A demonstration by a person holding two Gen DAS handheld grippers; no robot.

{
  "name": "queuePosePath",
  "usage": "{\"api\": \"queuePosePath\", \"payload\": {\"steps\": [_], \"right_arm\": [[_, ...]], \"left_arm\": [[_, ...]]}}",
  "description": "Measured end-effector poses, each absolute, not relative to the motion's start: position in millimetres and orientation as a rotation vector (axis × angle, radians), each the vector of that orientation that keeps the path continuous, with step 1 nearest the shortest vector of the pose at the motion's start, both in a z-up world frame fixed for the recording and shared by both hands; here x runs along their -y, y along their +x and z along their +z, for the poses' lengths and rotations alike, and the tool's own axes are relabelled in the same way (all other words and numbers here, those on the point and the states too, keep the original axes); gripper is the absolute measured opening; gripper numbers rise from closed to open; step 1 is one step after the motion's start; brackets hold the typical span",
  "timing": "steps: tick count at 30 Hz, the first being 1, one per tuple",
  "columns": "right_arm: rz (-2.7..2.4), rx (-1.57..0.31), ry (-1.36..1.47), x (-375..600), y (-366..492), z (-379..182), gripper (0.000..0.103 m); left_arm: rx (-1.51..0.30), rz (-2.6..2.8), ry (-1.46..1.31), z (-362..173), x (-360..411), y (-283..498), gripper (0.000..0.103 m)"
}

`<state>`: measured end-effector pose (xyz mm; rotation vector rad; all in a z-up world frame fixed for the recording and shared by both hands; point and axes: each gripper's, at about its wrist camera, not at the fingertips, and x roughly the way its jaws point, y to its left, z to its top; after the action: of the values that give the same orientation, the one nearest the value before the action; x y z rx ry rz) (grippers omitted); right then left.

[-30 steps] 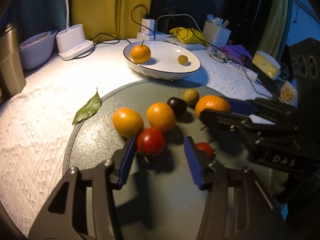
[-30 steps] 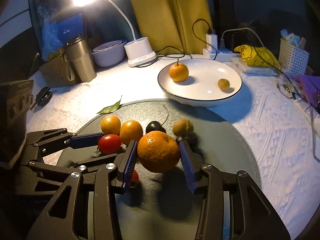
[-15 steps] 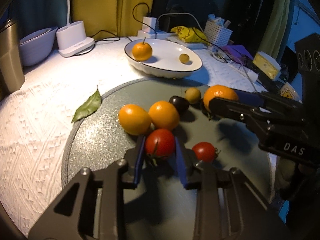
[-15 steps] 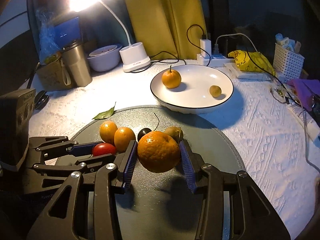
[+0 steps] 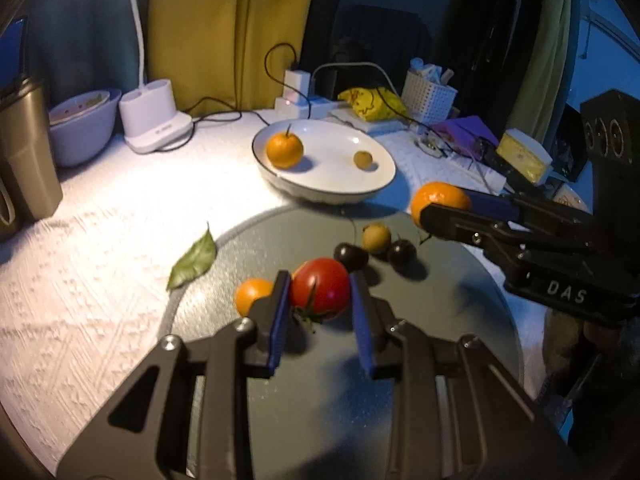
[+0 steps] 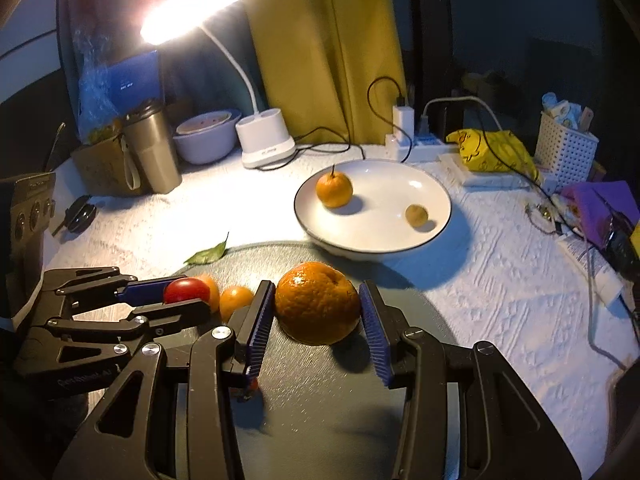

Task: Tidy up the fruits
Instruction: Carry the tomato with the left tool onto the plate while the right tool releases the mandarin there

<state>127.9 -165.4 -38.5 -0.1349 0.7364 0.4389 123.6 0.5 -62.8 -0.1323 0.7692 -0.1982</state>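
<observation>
We see the left gripper point(image 5: 318, 294) clamped on a red tomato point(image 5: 320, 290), and the right gripper point(image 6: 318, 312) clamped on a big orange point(image 6: 318, 303). Ahead of both sits the white plate point(image 6: 434, 224), holding 2 fruits: a small orange point(image 6: 334, 189) and a brownish fruit point(image 6: 416, 215).

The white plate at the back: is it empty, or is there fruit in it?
Not empty. The white plate holds two fruits lying apart: a stemmed orange and a small yellowish-brown fruit. Most of it is bare.

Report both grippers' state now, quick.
Left gripper: closed on the red tomato.
Right gripper: closed on the large orange.
</observation>
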Motion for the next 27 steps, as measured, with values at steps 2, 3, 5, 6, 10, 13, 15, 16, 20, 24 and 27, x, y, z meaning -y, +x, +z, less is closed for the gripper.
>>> {"api": "queuePosePath", "payload": {"steps": [2,3,5,6,10,13,15,16,20,24,27], "right_arm": [[0.434,-0.728,-0.134,167.4,130.2,-34.7,0.046],[0.431,-0.724,-0.134,168.9,132.0,-32.8,0.046],[0.426,-0.717,-0.130,172.4,136.6,-30.0,0.046],[0.423,-0.715,-0.129,173.7,138.5,-29.1,0.046],[0.415,-0.708,-0.118,180.6,148.5,-26.8,0.046],[0.412,-0.705,-0.112,184.6,157.4,-26.2,0.046],[0.412,-0.705,-0.108,187.5,162.9,-26.7,0.046],[0.410,-0.706,-0.106,187.9,164.6,-27.1,0.046],[0.408,-0.706,-0.099,193.3,175.8,-28.6,0.046],[0.409,-0.706,-0.097,196.4,185.3,-29.2,0.046],[0.412,-0.708,-0.095,198.4,196.8,-30.6,0.046]], "left_arm": [[-0.759,-0.199,-0.130,-58.1,-1.3,127.6,0.030],[-0.754,-0.199,-0.127,-55.7,-1.7,130.4,0.030],[-0.748,-0.200,-0.124,-52.2,-2.0,135.4,0.030],[-0.746,-0.200,-0.121,-50.9,-1.8,138.0,0.030],[-0.742,-0.201,-0.113,-47.1,-0.7,149.4,0.030],[-0.743,-0.203,-0.109,-45.8,0.9,157.9,0.030],[-0.746,-0.205,-0.107,-45.2,2.1,164.4,0.030],[-0.745,-0.205,-0.104,-44.6,2.9,167.5,0.030],[-0.742,-0.205,-0.098,-42.1,4.6,178.9,0.030],[-0.742,-0.204,-0.095,-41.6,5.1,193.7,0.030],[-0.745,-0.205,-0.093,-42.4,5.8,202.3,0.030]]}}
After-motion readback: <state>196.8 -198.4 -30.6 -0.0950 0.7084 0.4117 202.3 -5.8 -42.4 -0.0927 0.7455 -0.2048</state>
